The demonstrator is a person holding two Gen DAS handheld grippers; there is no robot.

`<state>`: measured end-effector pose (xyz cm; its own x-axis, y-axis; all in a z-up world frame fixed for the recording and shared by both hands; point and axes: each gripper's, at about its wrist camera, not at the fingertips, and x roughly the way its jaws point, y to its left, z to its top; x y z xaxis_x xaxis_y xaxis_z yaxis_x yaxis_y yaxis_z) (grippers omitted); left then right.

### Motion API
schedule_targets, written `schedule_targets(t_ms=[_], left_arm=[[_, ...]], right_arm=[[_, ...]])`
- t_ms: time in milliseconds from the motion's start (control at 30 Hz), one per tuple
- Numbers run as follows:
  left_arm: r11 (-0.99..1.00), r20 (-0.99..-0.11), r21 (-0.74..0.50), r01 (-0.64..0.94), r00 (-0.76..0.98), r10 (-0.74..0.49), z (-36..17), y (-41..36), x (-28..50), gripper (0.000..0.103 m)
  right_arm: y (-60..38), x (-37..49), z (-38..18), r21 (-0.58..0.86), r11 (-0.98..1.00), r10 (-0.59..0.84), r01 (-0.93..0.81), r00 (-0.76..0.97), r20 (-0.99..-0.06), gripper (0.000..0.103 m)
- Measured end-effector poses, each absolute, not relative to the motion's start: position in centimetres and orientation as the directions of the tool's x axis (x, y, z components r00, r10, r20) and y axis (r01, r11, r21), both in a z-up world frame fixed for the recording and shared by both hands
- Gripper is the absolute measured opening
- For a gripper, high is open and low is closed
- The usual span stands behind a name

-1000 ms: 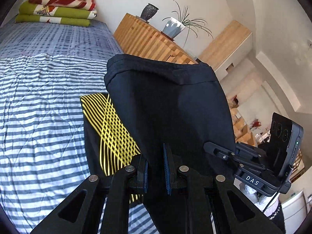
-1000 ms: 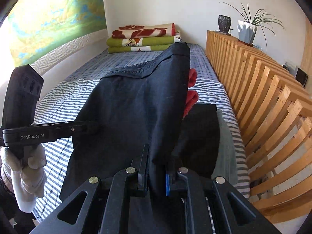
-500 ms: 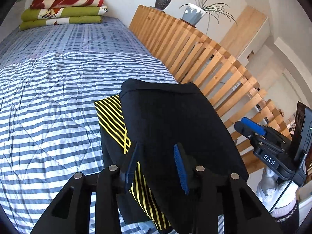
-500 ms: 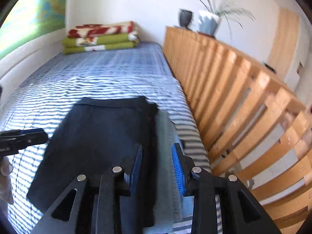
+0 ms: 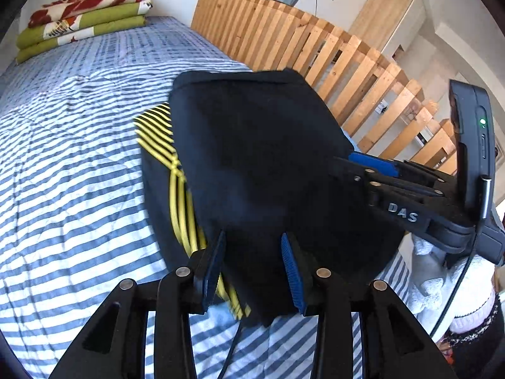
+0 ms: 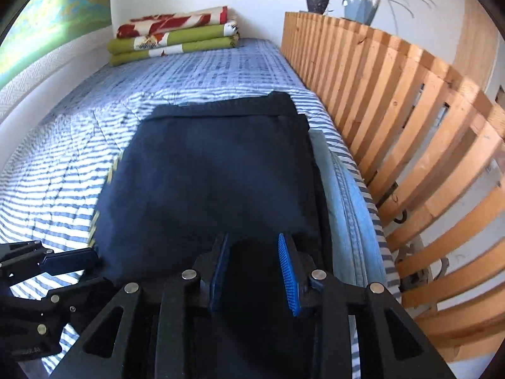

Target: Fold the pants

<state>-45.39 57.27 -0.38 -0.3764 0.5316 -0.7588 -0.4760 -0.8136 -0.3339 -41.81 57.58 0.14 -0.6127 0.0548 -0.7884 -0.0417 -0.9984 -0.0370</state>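
The dark navy pants lie folded flat on a pile of clothes on the bed, also in the right wrist view. My left gripper is open over the pants' near left edge, its blue pads apart with loose cloth between them. Over the near right edge, my right gripper has its jaws opening, with cloth between the pads but not pinched. Each gripper also shows in the other's view: right gripper, left gripper.
Under the pants lie a black garment with yellow lines and light blue jeans. The striped bedcover stretches left and away. A wooden slat rail runs along the right. Folded blankets sit at the far end.
Both grippers, shut on the lifted pants a second ago, came down and opened. The pants dropped from hanging to lying flat on the pile.
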Motion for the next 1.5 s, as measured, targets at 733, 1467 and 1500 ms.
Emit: schedule_targets(t_ms=[733,1467,1500], left_arm=[[-0.912,-0.726,-0.153,-0.38,-0.583,0.365,6.6,38.2,-20.5,0.056],[-0.93,-0.666,-0.111,-0.35,-0.668,0.331,8.5,33.1,-3.8,0.072],[-0.931,-0.667,-0.109,-0.348,-0.669,0.328,8.5,32.9,-3.3,0.073]], right_arm=[[41.6,-18.6,6.7,0.017,-0.985,-0.131,0.172,-0.681,-0.721,0.045],[37.4,-4.5,8.9,0.039,-0.999,-0.047,0.029,-0.77,-0.636,0.052],[37.3,-4.2,8.9,0.042,-0.999,-0.049,0.028,-0.772,-0.633,0.053]])
